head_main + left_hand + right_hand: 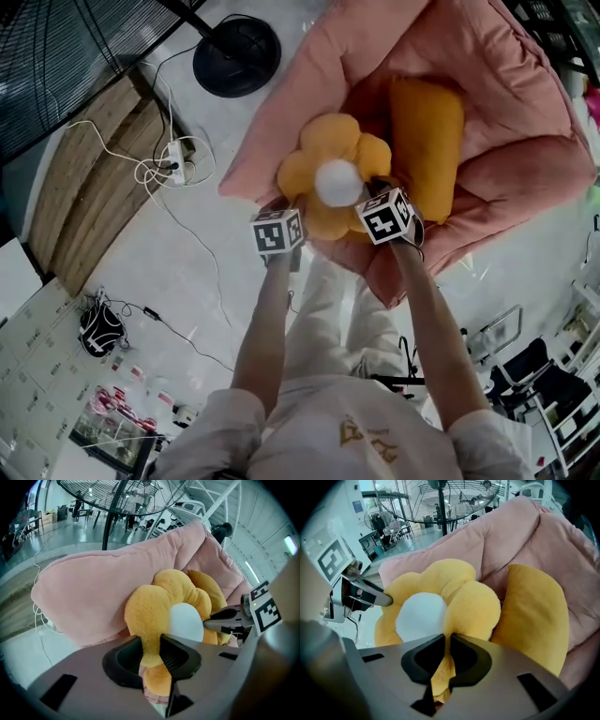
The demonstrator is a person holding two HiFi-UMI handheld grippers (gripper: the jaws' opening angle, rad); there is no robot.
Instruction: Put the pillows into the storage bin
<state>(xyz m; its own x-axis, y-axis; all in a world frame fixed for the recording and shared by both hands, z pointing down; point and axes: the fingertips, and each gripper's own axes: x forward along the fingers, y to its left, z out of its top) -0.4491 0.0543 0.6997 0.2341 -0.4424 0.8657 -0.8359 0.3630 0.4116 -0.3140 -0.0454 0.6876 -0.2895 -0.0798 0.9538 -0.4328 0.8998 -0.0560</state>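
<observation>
A yellow flower-shaped pillow [330,155] with a white middle lies on the front edge of a big pink cushioned seat [511,103]. My left gripper [285,202] is shut on a petal at its left side. In the left gripper view the pads [174,654] pinch that petal of the flower pillow [154,606]. My right gripper [379,185] is shut on a petal at the right side, and its pads [461,656] squeeze the plush of the flower pillow [464,604]. A plain oblong yellow pillow [427,141] [532,616] rests in the seat just behind.
A black fan base [236,56] stands on the floor beyond the seat's left side. A power strip with white cables [173,159] and a wooden board [89,178] lie to the left. A black bag [100,330] sits lower left, chairs [548,384] lower right.
</observation>
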